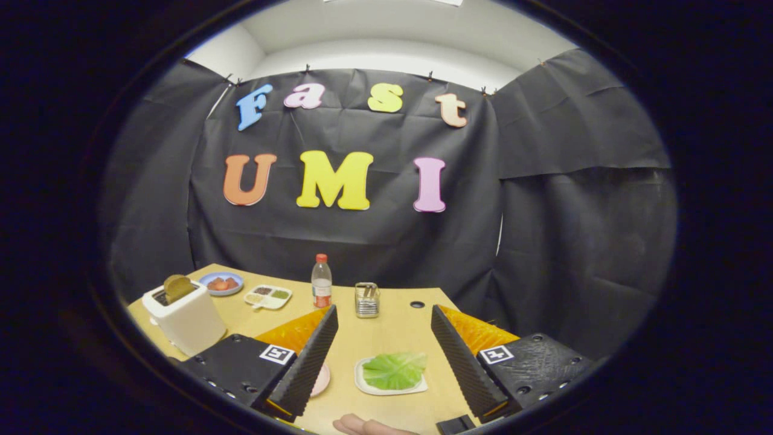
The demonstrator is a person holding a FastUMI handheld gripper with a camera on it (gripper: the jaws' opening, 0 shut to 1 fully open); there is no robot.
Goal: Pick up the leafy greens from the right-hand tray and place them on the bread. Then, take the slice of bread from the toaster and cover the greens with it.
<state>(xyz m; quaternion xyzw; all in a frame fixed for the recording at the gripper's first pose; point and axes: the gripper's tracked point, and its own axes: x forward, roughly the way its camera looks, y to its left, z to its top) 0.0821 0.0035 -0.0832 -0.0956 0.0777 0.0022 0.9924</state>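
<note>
Pale wood, the counter point(386, 338) carried a white toaster point(188, 320) with a bread slice point(178, 287) standing in its slot, then the tray point(362, 376) of leafy greens point(395, 370). The fingers point(383, 353) stood spread apart, empty, the greens between them: the pickup step, which seemingly called for lowering and closing.

The pale wood-look worktop point(392, 338) has a smooth, faintly shiny finish. The white boxy toaster point(187, 320) looks like smooth plastic. The small white tray point(368, 383) appears glossy, the crinkled green leafy greens point(395, 370) on it matt. The clear plastic bottle point(321, 283) shines; the small metal holder point(366, 300) gleams. The hand-held gripper point(384, 338), spread wide, has ribbed inner faces on its fingers point(314, 356).
</note>
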